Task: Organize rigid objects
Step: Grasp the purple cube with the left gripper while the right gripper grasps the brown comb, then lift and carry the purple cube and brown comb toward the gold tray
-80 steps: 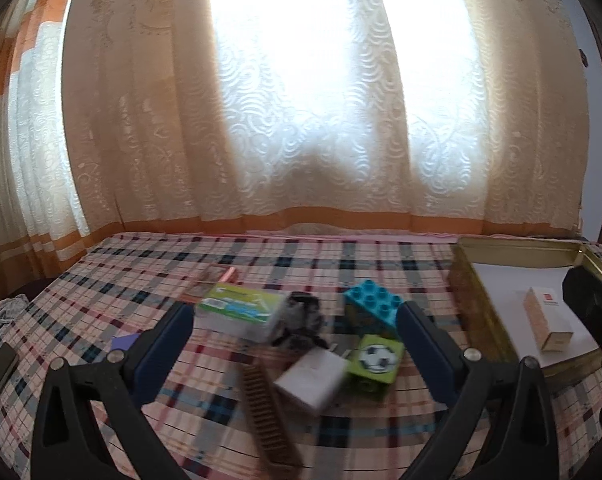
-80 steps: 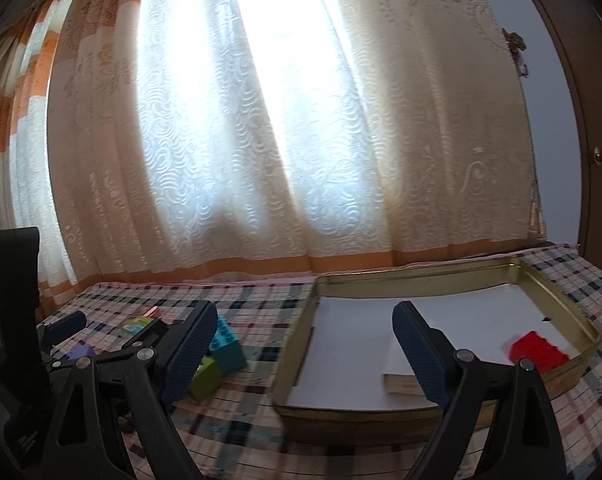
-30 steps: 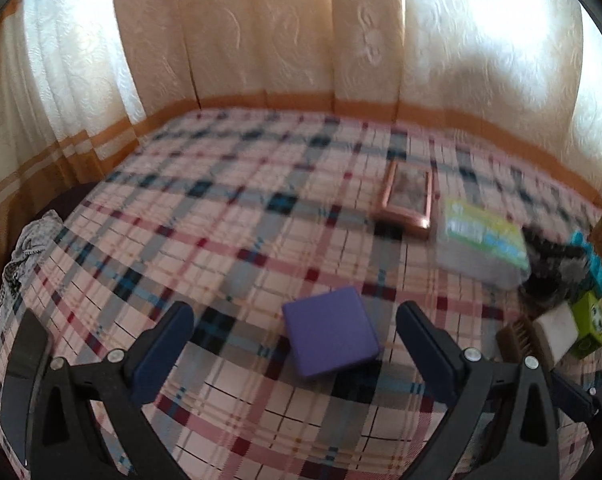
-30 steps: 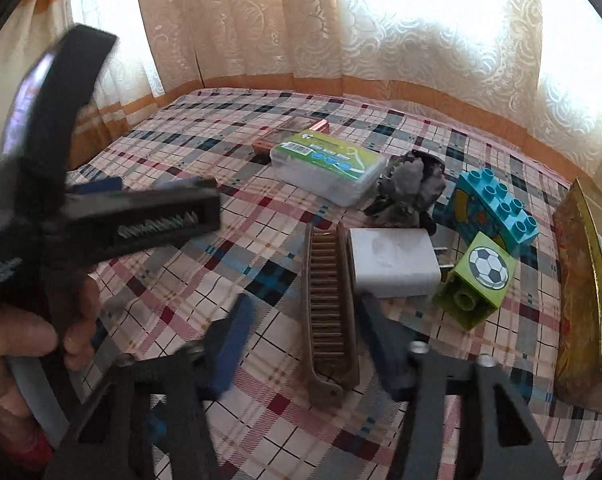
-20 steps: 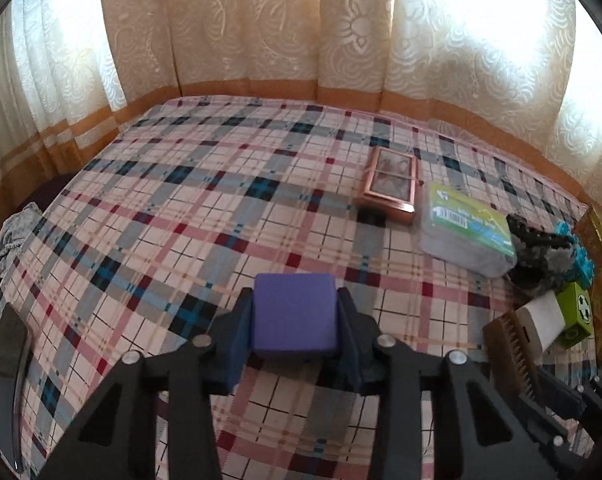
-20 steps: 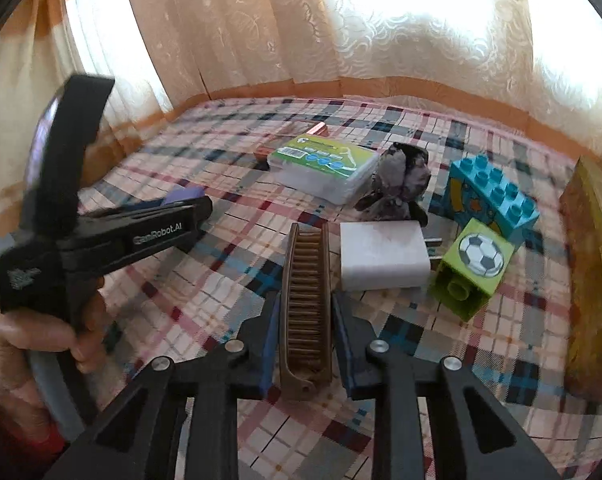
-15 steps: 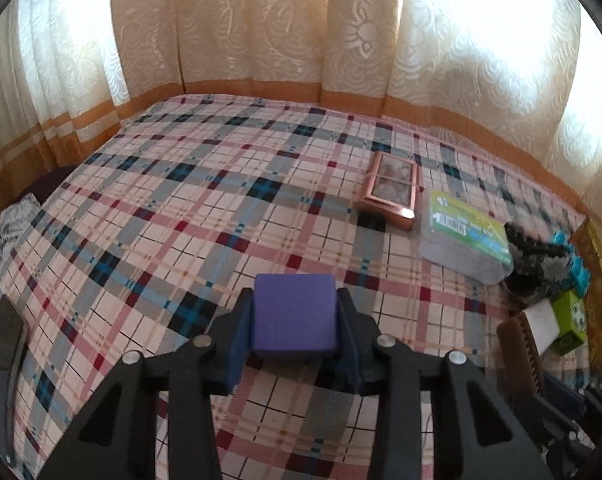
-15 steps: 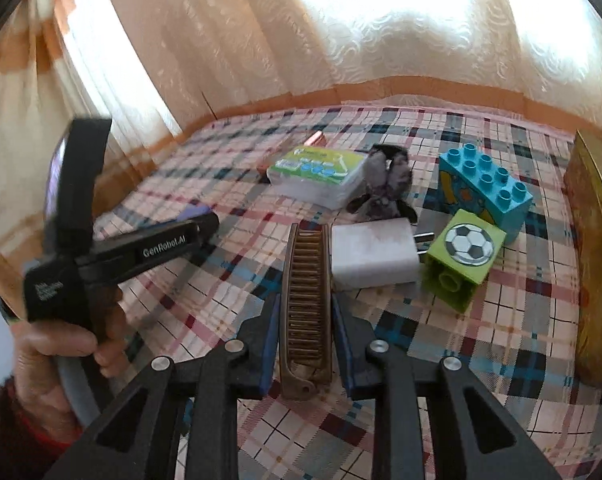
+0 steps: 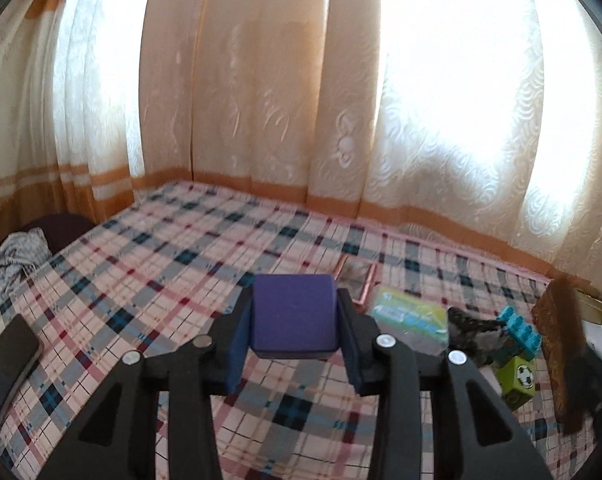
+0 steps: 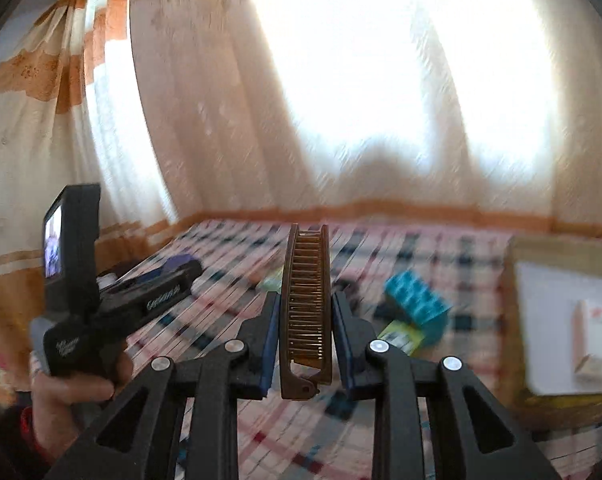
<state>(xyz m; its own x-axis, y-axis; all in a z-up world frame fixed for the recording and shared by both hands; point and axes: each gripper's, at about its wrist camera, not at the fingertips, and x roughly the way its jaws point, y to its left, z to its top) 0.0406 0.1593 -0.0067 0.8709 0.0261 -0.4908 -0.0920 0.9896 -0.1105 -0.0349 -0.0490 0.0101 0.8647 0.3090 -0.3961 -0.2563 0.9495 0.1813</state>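
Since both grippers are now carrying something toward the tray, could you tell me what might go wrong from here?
1. The comb is pinched only near its hinge end by the right gripper, its length sticking out forward; it might pivot or slip.
2. The tray already holds a small box, so the comb could land on it.
3. The left gripper holds the purple block close beside the right; they might collide at the tray.

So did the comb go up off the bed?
Yes. The comb, pinched in the right gripper, is lifted up, above the blue block.
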